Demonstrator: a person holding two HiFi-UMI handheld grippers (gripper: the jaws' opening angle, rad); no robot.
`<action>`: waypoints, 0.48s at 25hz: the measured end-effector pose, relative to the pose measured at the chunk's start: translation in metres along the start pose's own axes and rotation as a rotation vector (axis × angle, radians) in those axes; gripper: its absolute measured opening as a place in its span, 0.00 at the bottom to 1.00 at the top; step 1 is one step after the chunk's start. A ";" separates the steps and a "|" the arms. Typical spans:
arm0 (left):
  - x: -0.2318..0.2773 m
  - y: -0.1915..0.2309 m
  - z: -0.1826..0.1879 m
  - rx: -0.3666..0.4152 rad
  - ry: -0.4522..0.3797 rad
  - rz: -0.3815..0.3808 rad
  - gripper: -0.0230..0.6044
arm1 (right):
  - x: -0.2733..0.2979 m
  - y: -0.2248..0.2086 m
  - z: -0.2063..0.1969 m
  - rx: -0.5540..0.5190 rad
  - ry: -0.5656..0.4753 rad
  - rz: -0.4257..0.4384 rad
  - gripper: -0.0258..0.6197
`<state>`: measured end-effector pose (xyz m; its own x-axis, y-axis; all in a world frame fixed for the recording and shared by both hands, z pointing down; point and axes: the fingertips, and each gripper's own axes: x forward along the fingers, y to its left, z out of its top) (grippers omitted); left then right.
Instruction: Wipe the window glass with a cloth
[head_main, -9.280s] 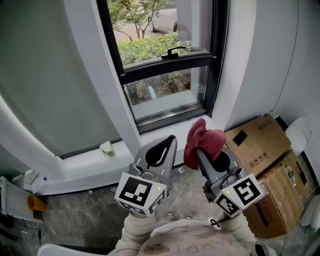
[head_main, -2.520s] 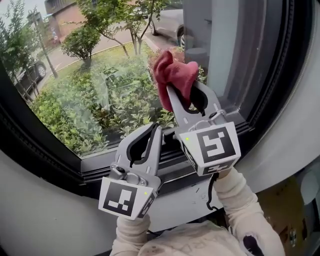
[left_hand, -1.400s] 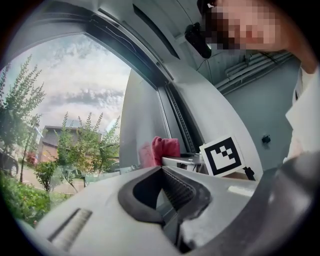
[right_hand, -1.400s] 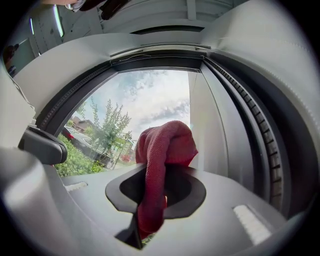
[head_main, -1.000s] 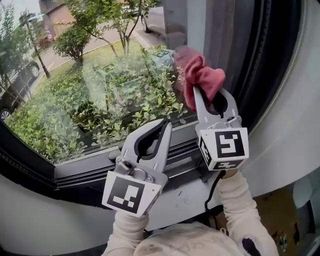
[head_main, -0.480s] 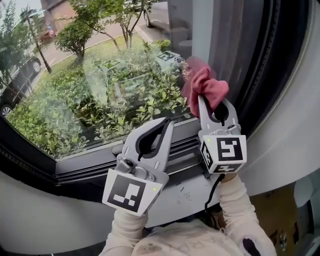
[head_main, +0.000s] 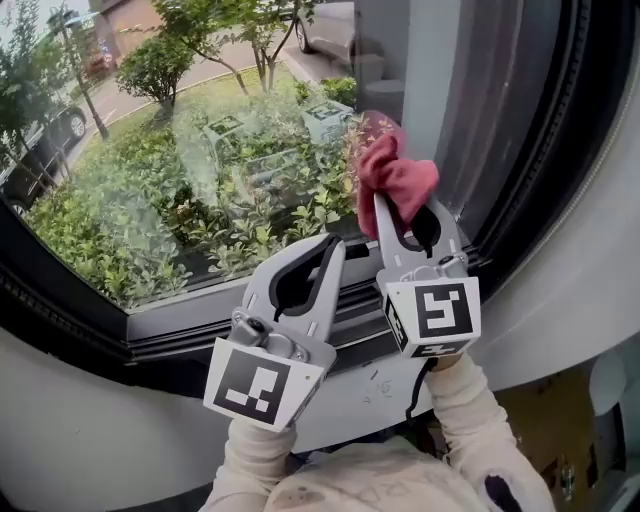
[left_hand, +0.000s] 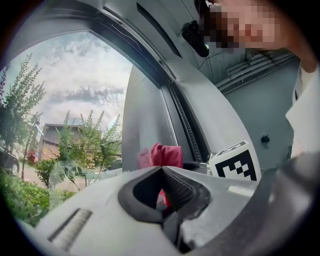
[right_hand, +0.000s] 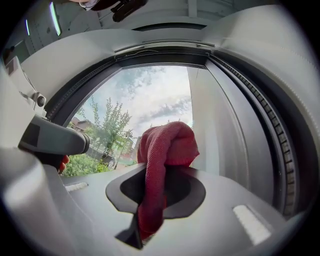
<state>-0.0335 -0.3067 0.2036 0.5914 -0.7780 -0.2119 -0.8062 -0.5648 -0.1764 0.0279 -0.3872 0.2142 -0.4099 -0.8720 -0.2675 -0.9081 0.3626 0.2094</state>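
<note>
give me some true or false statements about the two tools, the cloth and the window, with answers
1. The right tool is shut on the red cloth. True.
2. The left tool grips a cloth as well. False: its jaws are together with nothing between them; the red seen beyond them is the cloth in the right tool.
3. The cloth is held up at the window glass, near the right side of the pane. True.
4. The cloth lies loose on the sill. False: it sticks up from the tip of the right tool.
</note>
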 end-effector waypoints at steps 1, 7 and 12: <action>-0.006 0.004 -0.001 0.000 -0.002 0.004 0.20 | 0.001 0.009 0.002 -0.001 -0.004 0.007 0.17; -0.038 0.028 0.002 -0.002 -0.006 0.034 0.20 | 0.010 0.064 0.020 -0.026 -0.032 0.063 0.17; -0.066 0.048 0.003 -0.002 -0.013 0.062 0.20 | 0.018 0.115 0.039 -0.083 -0.077 0.120 0.17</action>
<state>-0.1107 -0.2816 0.2065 0.5401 -0.8082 -0.2348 -0.8415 -0.5159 -0.1602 -0.0872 -0.3488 0.1965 -0.5230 -0.7954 -0.3063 -0.8435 0.4314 0.3200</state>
